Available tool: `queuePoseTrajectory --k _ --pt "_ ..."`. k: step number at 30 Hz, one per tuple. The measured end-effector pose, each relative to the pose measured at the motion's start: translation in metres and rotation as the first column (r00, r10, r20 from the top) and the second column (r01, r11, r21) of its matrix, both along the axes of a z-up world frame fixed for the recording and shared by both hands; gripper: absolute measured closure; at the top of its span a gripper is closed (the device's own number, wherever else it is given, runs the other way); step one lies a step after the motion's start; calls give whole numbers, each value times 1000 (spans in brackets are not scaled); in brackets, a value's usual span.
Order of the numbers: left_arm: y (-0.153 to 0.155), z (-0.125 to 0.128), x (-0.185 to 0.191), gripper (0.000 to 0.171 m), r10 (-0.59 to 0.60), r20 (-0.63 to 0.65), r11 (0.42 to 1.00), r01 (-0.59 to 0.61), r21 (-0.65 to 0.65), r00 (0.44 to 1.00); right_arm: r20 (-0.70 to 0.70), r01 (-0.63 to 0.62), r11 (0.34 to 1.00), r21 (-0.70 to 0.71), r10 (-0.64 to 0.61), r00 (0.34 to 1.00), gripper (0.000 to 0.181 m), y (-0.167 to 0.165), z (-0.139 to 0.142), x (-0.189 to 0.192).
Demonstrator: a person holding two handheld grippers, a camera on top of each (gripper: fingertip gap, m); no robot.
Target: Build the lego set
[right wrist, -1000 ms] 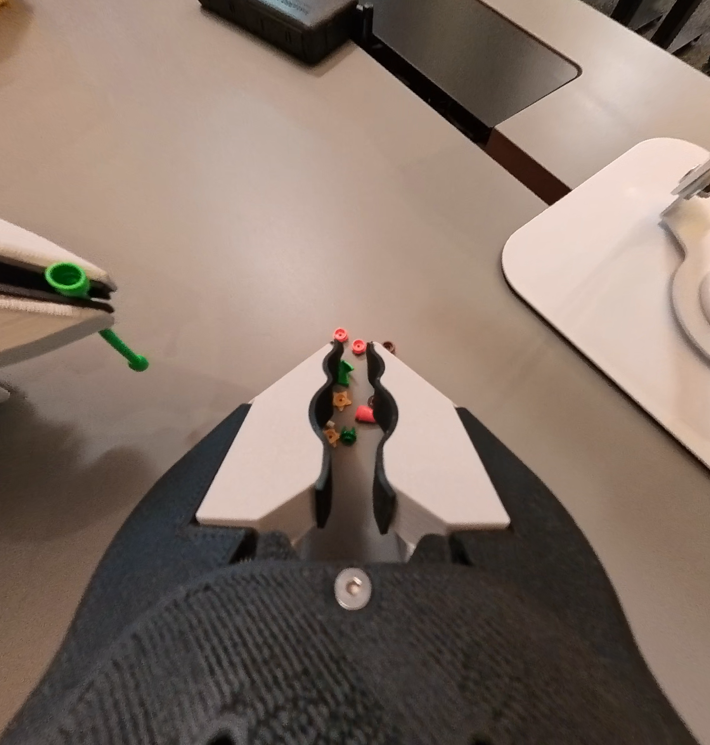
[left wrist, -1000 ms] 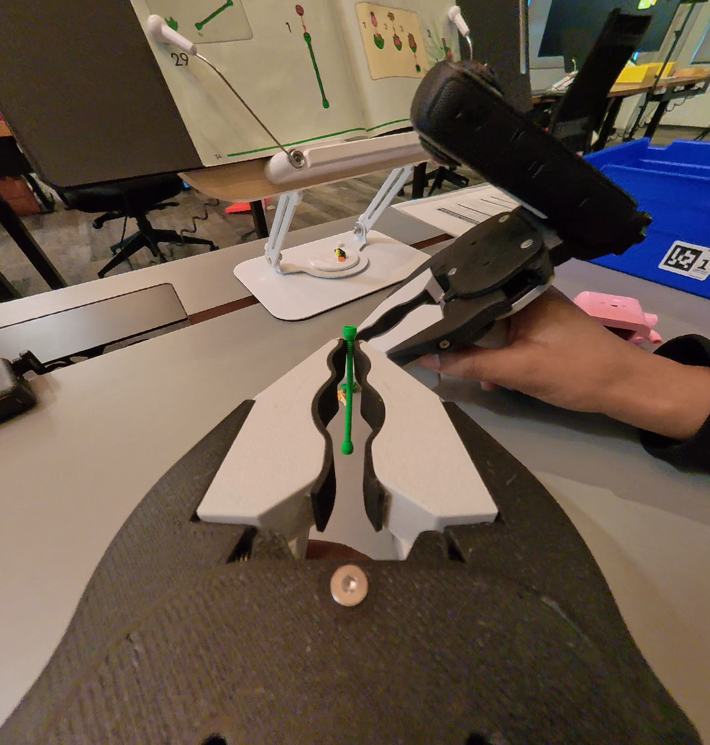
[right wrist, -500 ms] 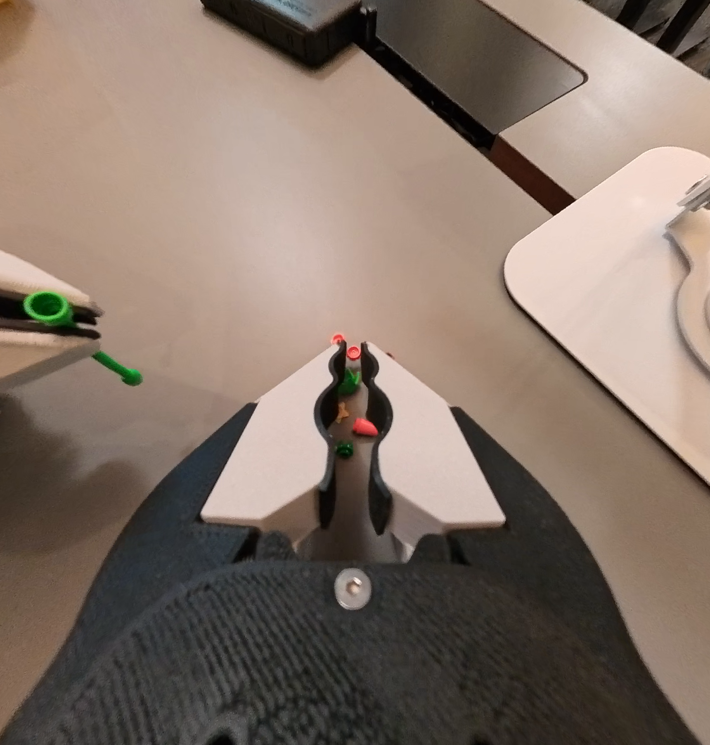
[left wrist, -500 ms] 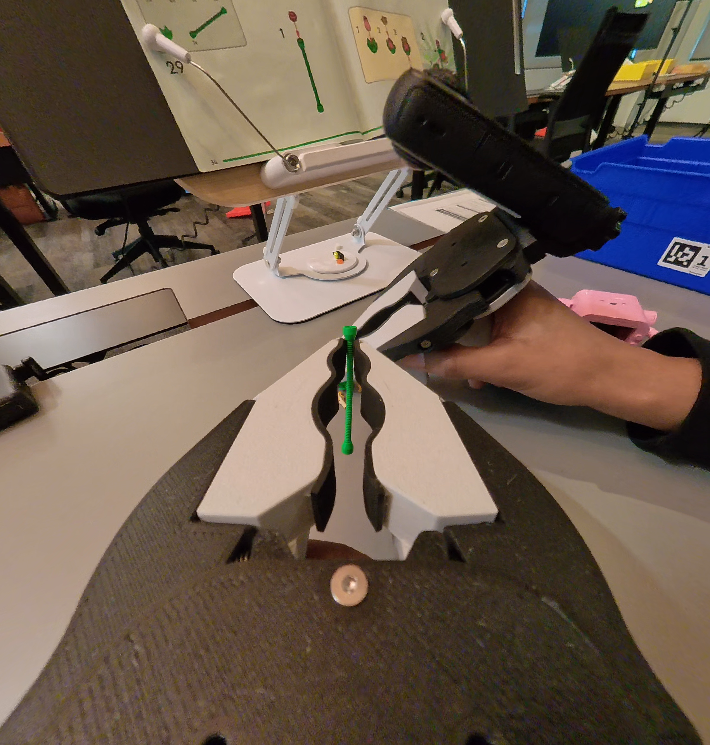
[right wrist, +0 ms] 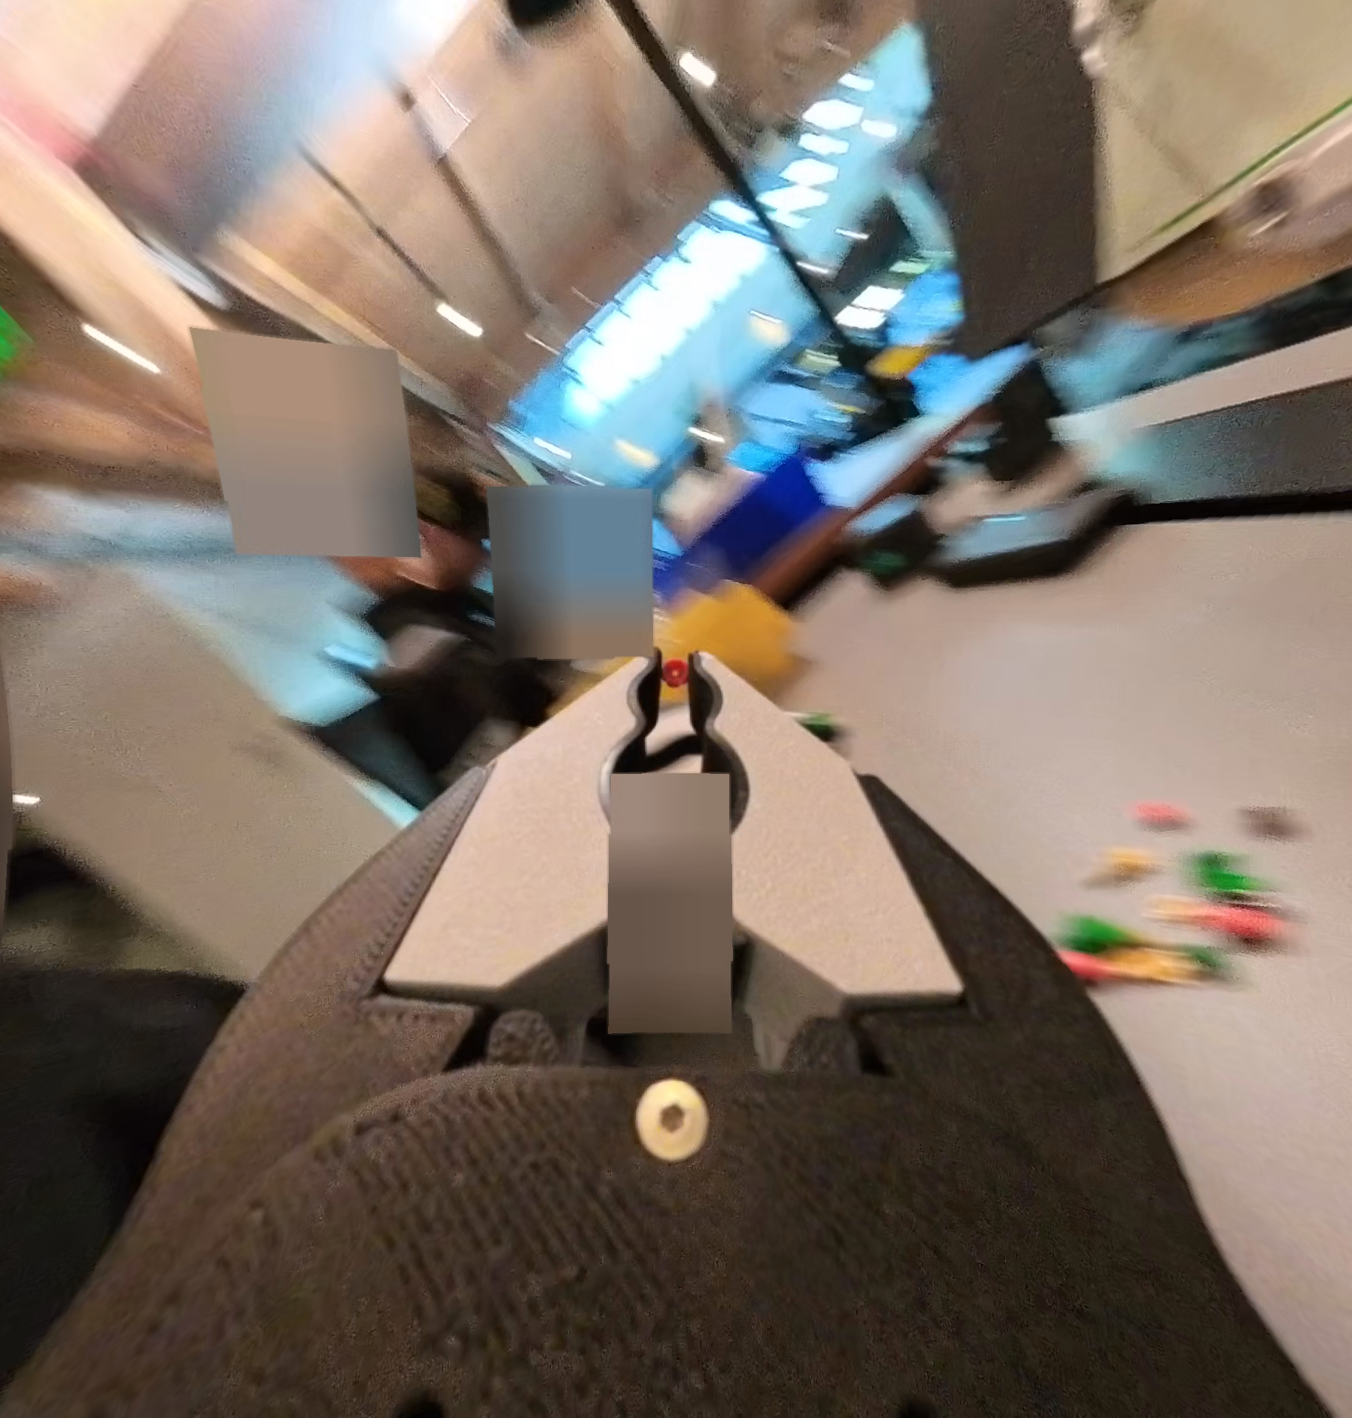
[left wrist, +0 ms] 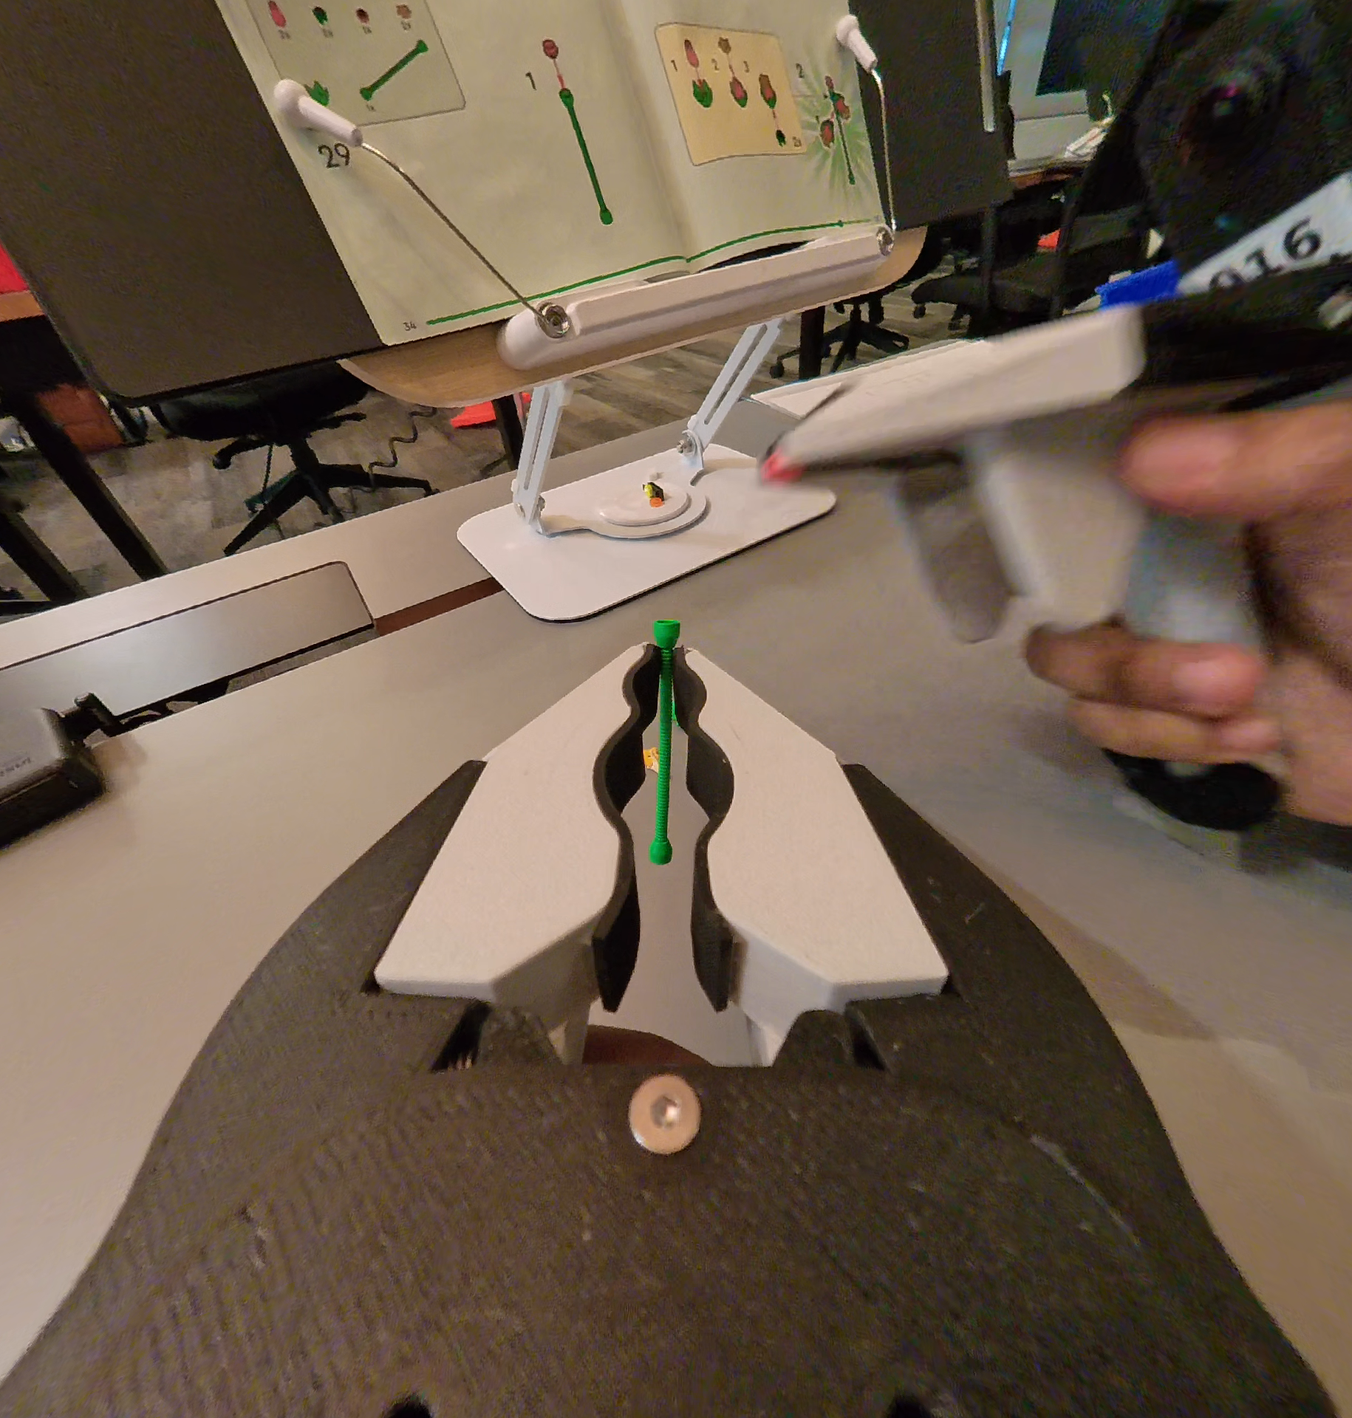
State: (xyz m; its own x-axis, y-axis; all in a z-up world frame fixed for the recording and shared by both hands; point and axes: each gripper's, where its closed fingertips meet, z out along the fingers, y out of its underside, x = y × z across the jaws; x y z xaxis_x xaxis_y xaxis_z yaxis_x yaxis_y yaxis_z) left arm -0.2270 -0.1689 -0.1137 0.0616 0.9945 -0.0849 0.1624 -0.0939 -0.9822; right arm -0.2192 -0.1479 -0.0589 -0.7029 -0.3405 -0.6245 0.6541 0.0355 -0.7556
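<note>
- Stem: green lego stem [left wrist: 663, 740] sat clamped between the left gripper [left wrist: 664, 652] tips, cup end just past the tips, ball end back in the gap toward the camera, rod held along the finger line above the table [left wrist: 197, 806].
- Left gripper was closed down on the stem; fingers nearly met at the tips.
- Right gripper [right wrist: 674, 666] held a small red stud [right wrist: 674, 673] pinched at its very tips, jaws almost together. Left wrist view showed the same red piece [left wrist: 774, 468] at that gripper's [left wrist: 780, 460] tip, ahead and to the right of the left gripper, raised off the table, with a hand [left wrist: 1225, 614] on its handle.
- Loose lego pieces [right wrist: 1172, 913] (green, red, yellow, one dark) lay on the table to the right of the right gripper, well apart from its tips; too blurred to count.
- Instruction booklet [left wrist: 581, 153] stood open on a white stand [left wrist: 642, 552] straight ahead of the left gripper, page clips holding it.
- Black device with cable [left wrist: 20, 775] sat far left of the left gripper.
- Right wrist view was heavily motion-blurred; background not readable.
</note>
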Motion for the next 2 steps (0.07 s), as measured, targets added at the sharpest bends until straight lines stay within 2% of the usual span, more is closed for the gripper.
queuePoseTrajectory --k 2 --pt "0 0 1 171 0 -2 1000 0 -2 1000 262 -165 967 -195 214 941 177 27 27 13"
